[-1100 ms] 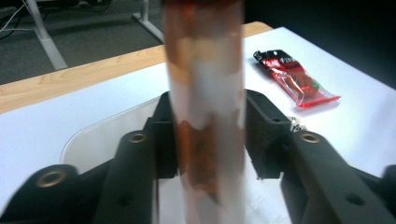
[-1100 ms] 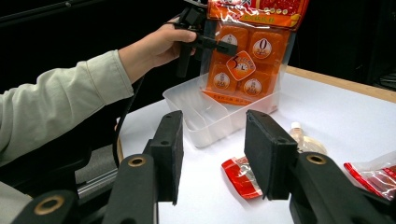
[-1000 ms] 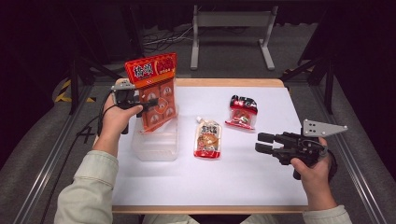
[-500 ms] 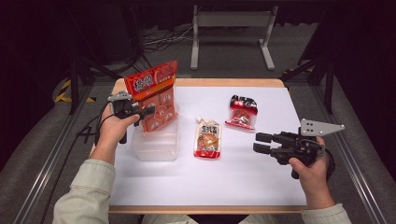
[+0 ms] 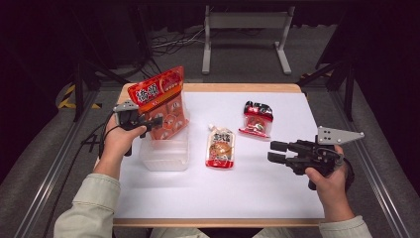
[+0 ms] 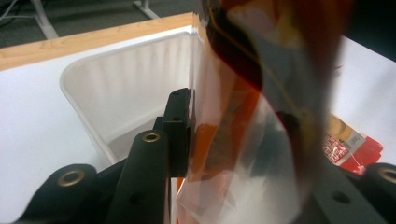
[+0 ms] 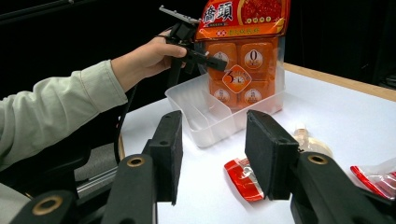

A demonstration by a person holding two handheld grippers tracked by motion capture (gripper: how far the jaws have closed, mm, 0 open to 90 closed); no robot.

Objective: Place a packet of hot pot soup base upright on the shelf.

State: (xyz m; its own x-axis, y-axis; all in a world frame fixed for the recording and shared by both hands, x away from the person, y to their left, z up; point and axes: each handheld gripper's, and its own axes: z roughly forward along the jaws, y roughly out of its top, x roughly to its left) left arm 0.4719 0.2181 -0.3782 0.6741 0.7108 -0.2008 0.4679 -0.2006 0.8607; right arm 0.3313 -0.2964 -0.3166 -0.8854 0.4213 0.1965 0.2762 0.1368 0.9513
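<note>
The left gripper (image 5: 154, 120) is clamped on the orange snack bag (image 5: 163, 106), standing in the clear tub (image 5: 166, 157); released carelessly, the tall bag could topple out.

The left tongs (image 5: 157, 120) have lowered the orange packet (image 5: 166, 106) into the clear tub (image 5: 166, 157).

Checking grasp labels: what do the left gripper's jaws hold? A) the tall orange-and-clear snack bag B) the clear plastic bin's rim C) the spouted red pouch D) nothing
A: the left gripper is clamped on the tall orange-and-clear snack bag, its lower end in the clear plastic bin.
</note>
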